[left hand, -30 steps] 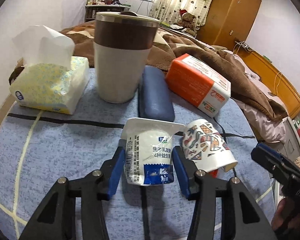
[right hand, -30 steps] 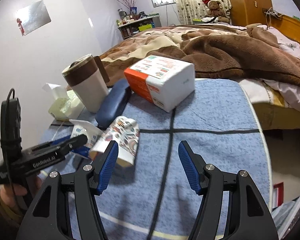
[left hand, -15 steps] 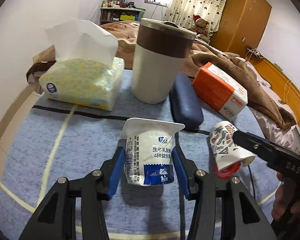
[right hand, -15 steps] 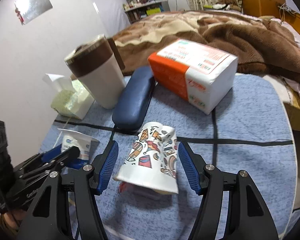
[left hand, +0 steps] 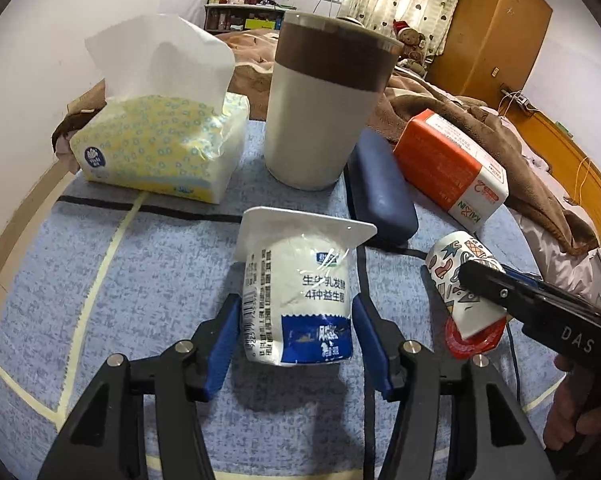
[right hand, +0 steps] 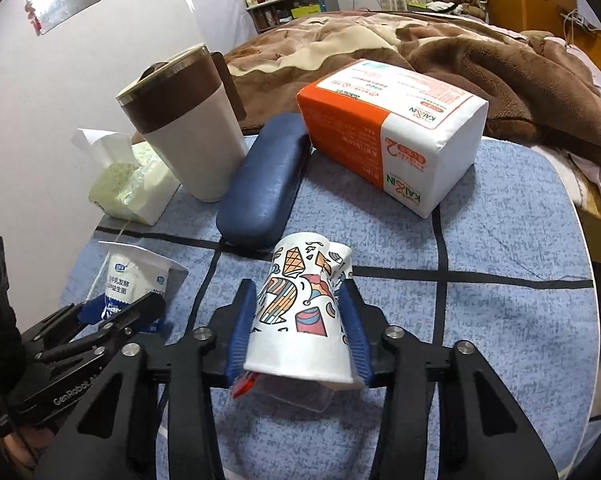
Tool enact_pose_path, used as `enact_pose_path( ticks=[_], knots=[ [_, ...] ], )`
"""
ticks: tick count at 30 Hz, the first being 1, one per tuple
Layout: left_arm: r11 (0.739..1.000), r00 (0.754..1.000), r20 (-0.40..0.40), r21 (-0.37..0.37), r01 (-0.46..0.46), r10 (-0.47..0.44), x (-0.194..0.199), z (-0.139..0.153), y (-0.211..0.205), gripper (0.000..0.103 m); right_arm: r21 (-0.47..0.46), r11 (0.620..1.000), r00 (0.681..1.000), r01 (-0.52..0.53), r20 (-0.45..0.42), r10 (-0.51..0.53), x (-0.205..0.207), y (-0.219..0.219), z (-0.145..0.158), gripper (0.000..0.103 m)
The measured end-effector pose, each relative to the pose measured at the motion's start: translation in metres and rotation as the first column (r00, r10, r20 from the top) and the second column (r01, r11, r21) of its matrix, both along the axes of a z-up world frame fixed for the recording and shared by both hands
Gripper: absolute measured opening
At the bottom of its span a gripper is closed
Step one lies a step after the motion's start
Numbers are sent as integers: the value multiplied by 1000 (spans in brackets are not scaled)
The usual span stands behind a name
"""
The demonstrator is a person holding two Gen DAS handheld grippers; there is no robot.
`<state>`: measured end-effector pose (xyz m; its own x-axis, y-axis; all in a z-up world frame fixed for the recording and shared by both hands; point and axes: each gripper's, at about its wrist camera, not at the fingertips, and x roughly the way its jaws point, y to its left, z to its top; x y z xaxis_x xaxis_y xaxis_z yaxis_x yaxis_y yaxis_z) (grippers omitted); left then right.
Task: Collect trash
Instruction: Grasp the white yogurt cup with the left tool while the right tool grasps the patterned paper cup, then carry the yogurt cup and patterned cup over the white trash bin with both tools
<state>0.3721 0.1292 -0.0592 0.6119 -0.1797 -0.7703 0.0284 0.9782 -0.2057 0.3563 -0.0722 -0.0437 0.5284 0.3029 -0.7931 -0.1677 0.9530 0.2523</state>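
My left gripper is shut on a white and blue yogurt cup that stands upright on the blue tablecloth. It also shows in the right wrist view. My right gripper is shut on a crushed patterned paper cup lying on its side, mouth toward the camera. The paper cup also shows in the left wrist view. A red and clear plastic scrap lies under the cup's mouth.
Behind stand a brown-banded white tumbler, a yellow tissue pack, a dark blue glasses case and an orange-and-white napkin pack. A bed with a brown blanket lies beyond the table. The table's right edge drops off.
My right gripper moved in around the paper cup and closed on it. My left gripper closed on the yogurt cup and keeps hold; its view shifted slightly right.
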Motion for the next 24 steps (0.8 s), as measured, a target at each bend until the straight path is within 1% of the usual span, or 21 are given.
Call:
enact_pose_path(
  ticks=[2,6,9,16,18,24],
  knots=[
    [1000,1000,6,-7,-8,8,-1,1,1,56,10,1000,1000,5,6,-5,0,-1,0,42],
    [1000,1000,20,21,0,-1,-6,4,-3,56,27,1000,1000,8,19,-9,-4,-3,1,41],
    [1000,999,32,12,-2,2,-14,8,-4,56,30,999,999,15,46,-16,-10,-5,6,41],
    [1000,997,78,25,18,-20,-45,25,-16,56,72,997,996,24,89,-30,-31,-13,20,41],
    [999,995,90,17,30,-31,-55,31,-21,56,79,997,995,25,95,-32,-37,-16,24,41],
    [998,989,131,19,61,-63,-86,53,-39,56,75,996,989,41,136,-51,-67,-28,37,41]
  ],
)
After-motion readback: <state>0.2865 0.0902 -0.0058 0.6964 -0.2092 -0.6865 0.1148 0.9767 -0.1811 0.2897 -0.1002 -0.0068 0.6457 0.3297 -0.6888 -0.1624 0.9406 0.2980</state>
